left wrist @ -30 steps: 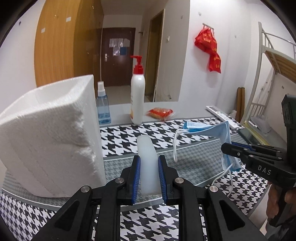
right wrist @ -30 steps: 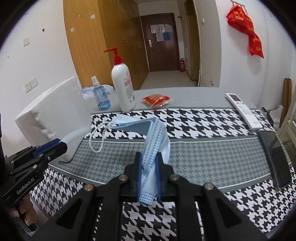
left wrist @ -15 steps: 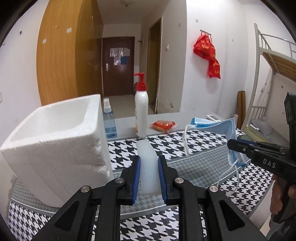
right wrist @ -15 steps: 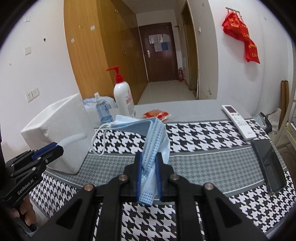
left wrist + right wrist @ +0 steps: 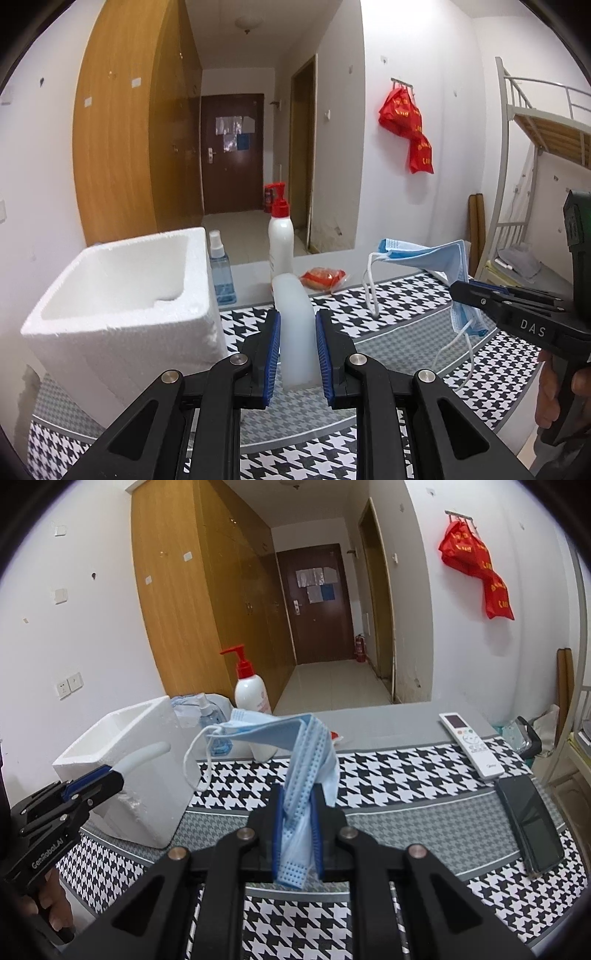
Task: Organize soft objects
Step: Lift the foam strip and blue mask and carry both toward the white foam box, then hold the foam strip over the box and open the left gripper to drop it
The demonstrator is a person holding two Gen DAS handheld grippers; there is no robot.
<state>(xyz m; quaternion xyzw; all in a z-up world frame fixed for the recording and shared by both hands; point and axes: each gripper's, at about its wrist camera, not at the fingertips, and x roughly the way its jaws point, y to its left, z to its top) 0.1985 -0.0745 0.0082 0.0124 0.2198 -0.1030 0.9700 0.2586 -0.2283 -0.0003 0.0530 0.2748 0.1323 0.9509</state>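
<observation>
My left gripper (image 5: 297,325) is shut on a translucent white soft strip (image 5: 295,325), held up in the air just right of the open white foam box (image 5: 122,302). It shows in the right wrist view (image 5: 110,775) with the strip (image 5: 146,755) in front of the box (image 5: 125,775). My right gripper (image 5: 297,816) is shut on a blue face mask (image 5: 306,771), lifted above the table with its ear loops hanging. In the left wrist view the mask (image 5: 424,254) hangs from the right gripper (image 5: 465,291) at the right.
On the houndstooth tablecloth (image 5: 406,775) stand a white pump bottle (image 5: 280,236) and a blue spray bottle (image 5: 221,273). A red packet (image 5: 321,278) lies behind. A white remote (image 5: 469,742) and a black phone (image 5: 528,823) lie at the right.
Both grippers have risen with their loads; the mask has come off the table. The foam box's open inside now shows in the left wrist view.
</observation>
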